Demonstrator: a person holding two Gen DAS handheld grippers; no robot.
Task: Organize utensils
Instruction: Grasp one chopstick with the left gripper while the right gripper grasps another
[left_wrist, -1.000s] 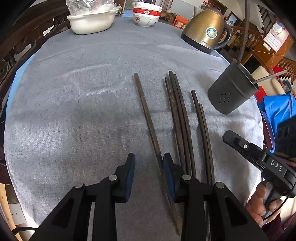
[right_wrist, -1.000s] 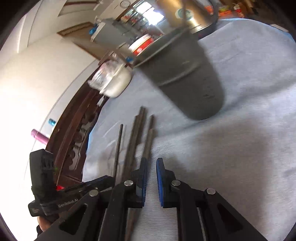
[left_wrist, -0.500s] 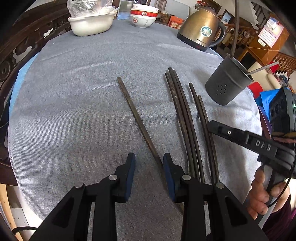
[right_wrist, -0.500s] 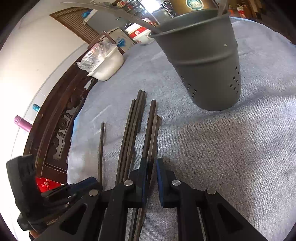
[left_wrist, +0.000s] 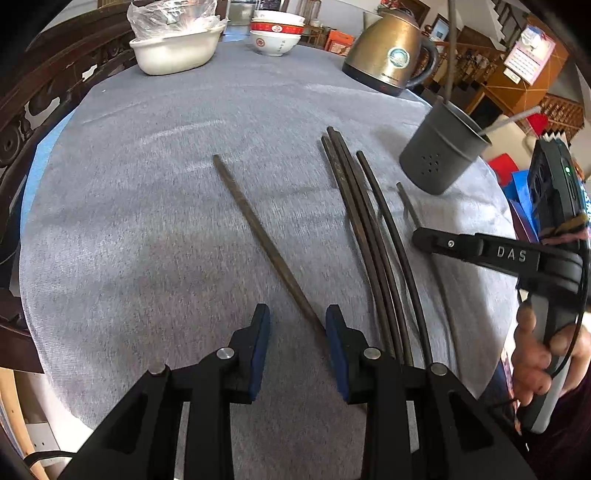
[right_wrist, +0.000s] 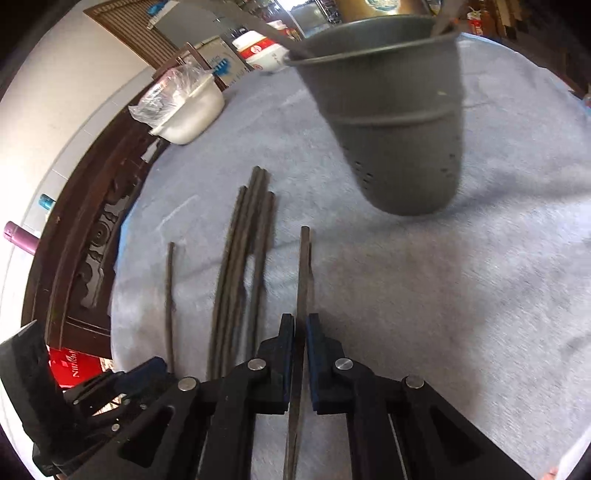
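The right gripper (right_wrist: 300, 334) pinches a single dark chopstick (right_wrist: 303, 273), its pads pressed against the stick, which runs forward toward the grey utensil holder (right_wrist: 399, 122) standing just beyond its tip. The left gripper (left_wrist: 297, 325) hangs with jaws partly spread and gripping nothing, a lone chopstick (left_wrist: 258, 236) slanting away from beside its right pad. Between them a bundle of chopsticks (left_wrist: 364, 229) lies on the grey tablecloth (left_wrist: 147, 221). Both grippers angle steeply down; a hand (left_wrist: 543, 354) grips the right handle.
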